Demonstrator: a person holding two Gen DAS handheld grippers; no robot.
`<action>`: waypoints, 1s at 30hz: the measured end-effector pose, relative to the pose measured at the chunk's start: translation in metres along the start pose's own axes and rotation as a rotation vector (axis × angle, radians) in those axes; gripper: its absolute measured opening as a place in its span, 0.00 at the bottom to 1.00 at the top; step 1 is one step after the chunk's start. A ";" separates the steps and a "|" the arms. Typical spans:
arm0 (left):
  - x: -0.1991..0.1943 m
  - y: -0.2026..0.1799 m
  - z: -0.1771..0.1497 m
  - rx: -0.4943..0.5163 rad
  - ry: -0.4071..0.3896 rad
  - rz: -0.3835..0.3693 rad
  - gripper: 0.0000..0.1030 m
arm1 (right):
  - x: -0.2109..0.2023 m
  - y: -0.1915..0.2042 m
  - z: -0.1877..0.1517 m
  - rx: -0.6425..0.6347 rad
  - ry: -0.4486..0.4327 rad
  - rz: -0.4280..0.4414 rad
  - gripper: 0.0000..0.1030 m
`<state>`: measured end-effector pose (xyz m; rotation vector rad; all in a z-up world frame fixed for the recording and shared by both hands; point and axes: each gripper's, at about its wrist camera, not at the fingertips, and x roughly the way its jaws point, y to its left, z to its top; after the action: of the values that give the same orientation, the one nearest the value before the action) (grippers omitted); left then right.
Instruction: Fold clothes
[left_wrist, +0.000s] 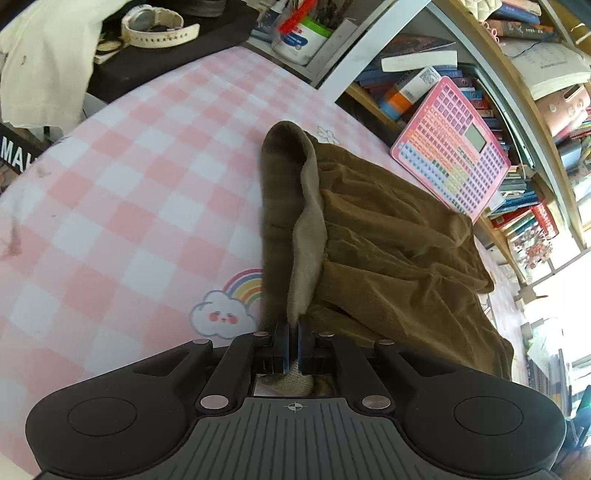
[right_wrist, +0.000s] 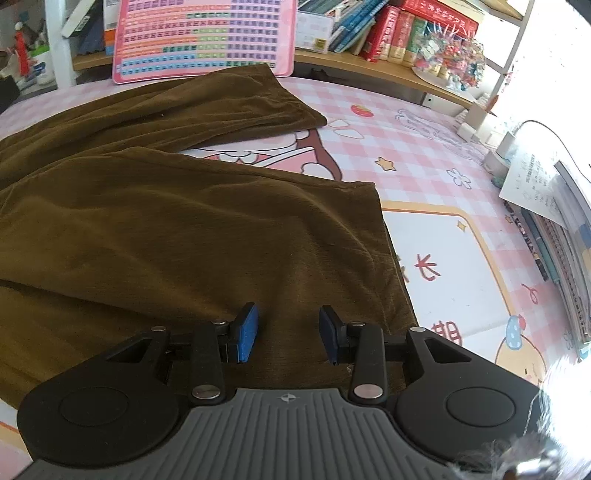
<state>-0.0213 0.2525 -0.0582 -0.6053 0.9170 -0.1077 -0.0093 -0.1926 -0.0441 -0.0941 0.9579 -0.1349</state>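
Observation:
Brown corduroy trousers (left_wrist: 391, 236) lie on the pink checked mat (left_wrist: 147, 192). Their waistband (left_wrist: 291, 206) stands up in a ridge, pale lining showing, and runs down into my left gripper (left_wrist: 293, 345), whose blue pads are shut on its edge. In the right wrist view the two trouser legs (right_wrist: 177, 229) spread flat across the mat (right_wrist: 436, 155), the far leg ending near the pink chart. My right gripper (right_wrist: 289, 330) hovers low over the near leg, blue pads apart with only flat cloth beneath them.
A pink chart board (left_wrist: 454, 147) leans against bookshelves (left_wrist: 524, 110) behind the trousers. A black box with a white watch (left_wrist: 159, 26) sits at the far left corner. Stacked books and papers (right_wrist: 554, 221) line the mat's right edge.

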 end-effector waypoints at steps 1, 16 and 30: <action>-0.002 0.001 0.000 -0.006 -0.001 0.002 0.03 | -0.001 0.001 -0.001 0.001 -0.001 0.007 0.33; -0.030 -0.014 -0.013 0.077 -0.160 0.124 0.33 | -0.006 -0.005 -0.004 0.000 -0.020 0.031 0.50; -0.049 -0.062 -0.044 0.046 -0.274 0.207 0.37 | -0.025 -0.066 -0.036 0.028 -0.038 0.040 0.47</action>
<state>-0.0752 0.1979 -0.0105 -0.4662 0.7045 0.1369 -0.0580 -0.2544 -0.0352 -0.0513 0.9189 -0.1088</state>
